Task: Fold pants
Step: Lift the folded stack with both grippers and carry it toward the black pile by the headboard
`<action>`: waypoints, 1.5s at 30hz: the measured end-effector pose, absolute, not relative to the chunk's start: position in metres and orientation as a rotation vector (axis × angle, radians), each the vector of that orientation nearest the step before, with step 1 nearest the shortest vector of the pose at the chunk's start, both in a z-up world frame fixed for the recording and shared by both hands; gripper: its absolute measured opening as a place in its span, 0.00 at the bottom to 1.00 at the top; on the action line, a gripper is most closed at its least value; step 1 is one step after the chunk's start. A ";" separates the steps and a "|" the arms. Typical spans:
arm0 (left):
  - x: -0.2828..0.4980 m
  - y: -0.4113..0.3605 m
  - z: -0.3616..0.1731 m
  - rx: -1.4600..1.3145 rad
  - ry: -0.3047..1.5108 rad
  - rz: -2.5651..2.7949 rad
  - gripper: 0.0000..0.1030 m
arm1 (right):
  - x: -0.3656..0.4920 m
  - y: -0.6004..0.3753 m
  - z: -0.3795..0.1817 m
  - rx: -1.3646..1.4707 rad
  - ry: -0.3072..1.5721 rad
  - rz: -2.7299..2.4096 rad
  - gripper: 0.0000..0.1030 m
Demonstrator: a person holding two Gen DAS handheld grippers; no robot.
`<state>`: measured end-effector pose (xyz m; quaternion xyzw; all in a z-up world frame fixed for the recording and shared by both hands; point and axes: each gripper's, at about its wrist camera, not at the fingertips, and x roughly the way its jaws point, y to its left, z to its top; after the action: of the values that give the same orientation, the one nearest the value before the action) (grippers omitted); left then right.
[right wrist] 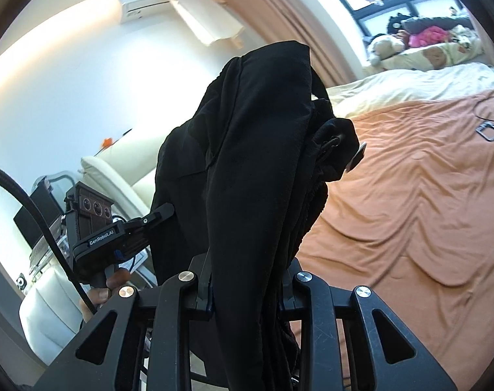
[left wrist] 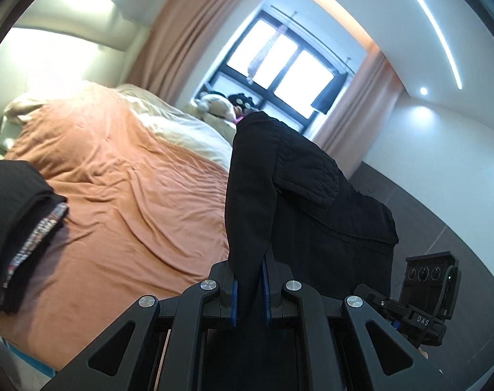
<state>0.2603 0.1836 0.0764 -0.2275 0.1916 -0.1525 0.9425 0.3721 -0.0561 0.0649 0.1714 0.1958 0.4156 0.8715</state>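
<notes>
Left wrist view: your left gripper [left wrist: 247,288] and right gripper [right wrist: 245,288] both pinch the black pants [left wrist: 299,189] aloft between their jaws, ahead, beside the bed [left wrist: 123,195]; spreading them flat likely comes next.

We've got the pants [left wrist: 279,179] hanging between the two grippers, above the bed [left wrist: 123,195]: left gripper [left wrist: 248,280] on one part, right gripper [right wrist: 247,290] on another, right one just right of ours in the left view. Folded stack of clothes [left wrist: 22,228] lies on the bed's left edge. Stuffed toys [left wrist: 214,106] lie at the far end of the bed under the window [left wrist: 279,65].
</notes>
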 end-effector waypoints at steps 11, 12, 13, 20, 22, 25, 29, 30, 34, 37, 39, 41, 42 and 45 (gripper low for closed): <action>0.235 0.267 0.077 -0.480 0.356 -0.186 0.11 | 0.412 0.003 0.062 0.316 0.444 0.956 0.23; 0.232 0.273 0.077 -0.483 0.352 -0.177 0.11 | 0.415 0.010 0.062 0.311 0.448 0.965 0.23; 0.231 0.280 0.076 -0.485 0.349 -0.169 0.11 | 0.419 0.015 0.063 0.308 0.451 0.974 0.23; 0.219 0.332 0.070 -0.510 0.325 -0.106 0.11 | 0.440 0.044 0.062 0.278 0.465 1.016 0.23; 0.217 0.344 0.069 -0.518 0.322 -0.092 0.11 | 0.446 0.054 0.062 0.267 0.472 1.022 0.23; 0.217 0.364 0.066 -0.524 0.325 -0.062 0.11 | 0.453 0.067 0.061 0.249 0.475 1.035 0.23; 0.217 0.393 0.068 -0.531 0.312 -0.024 0.11 | 0.466 0.086 0.060 0.237 0.489 1.059 0.22; 0.216 0.400 0.070 -0.530 0.307 -0.013 0.11 | 0.470 0.091 0.061 0.233 0.490 1.065 0.22; 0.220 0.426 0.077 -0.521 0.301 0.024 0.11 | 0.480 0.105 0.063 0.229 0.500 1.092 0.23; 0.227 0.445 0.084 -0.507 0.307 0.059 0.11 | 0.486 0.118 0.064 0.231 0.501 1.101 0.22; 0.230 0.455 0.088 -0.501 0.307 0.080 0.11 | 0.492 0.126 0.066 0.237 0.503 1.097 0.22; 0.233 0.466 0.091 -0.496 0.306 0.100 0.11 | 0.498 0.132 0.068 0.250 0.507 1.092 0.22; 0.235 0.471 0.091 -0.495 0.305 0.107 0.11 | 0.499 0.135 0.067 0.254 0.508 1.090 0.22; 0.241 0.490 0.090 -0.495 0.312 0.133 0.11 | 0.503 0.142 0.064 0.259 0.507 1.088 0.22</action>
<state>0.2414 0.4904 0.0904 -0.2437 0.1536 0.0656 0.9554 0.5026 0.1421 0.0639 0.1216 0.2380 0.5103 0.8174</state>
